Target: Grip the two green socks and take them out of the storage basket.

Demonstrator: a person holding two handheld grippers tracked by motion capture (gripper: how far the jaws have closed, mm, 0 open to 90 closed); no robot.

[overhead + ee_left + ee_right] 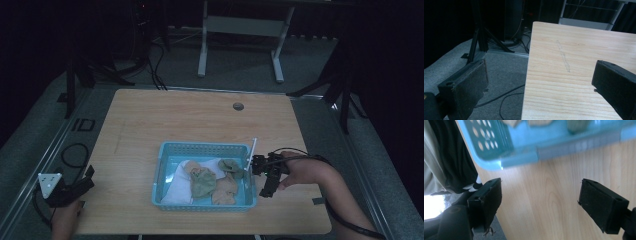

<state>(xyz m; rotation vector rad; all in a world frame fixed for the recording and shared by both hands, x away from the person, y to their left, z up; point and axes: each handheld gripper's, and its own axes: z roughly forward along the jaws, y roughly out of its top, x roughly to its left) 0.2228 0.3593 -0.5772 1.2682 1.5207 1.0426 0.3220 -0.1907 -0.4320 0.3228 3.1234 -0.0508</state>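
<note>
Blue basket (165,172); four cloths (202,182); two empty, wide-jawed grippers (268,176).

Counts:
- 1 light wooden rectangular counter (150,125), with 1 round grey grommet hole (238,106) near its far edge.
- 1 light-blue perforated plastic basket (202,149) on it.
- In the basket: 1 white cloth (175,189), 2 olive-green cloth pieces (202,184) (231,167), 2 tan cloth pieces (226,187) (191,166). The pile is crumpled and overlapping, so cloth count is approximate.
- 1 thin white stick (251,151) at the basket's right rim.
- 2 hand-held grippers: left hand-held gripper (539,85), right hand-held gripper (540,205). 2 black padded jaws each, 4 total, all spread apart.
- 1 grey three-cornered plate (49,182), on the left one.
- 1 white-framed desk (240,30) on the floor beyond.
</note>
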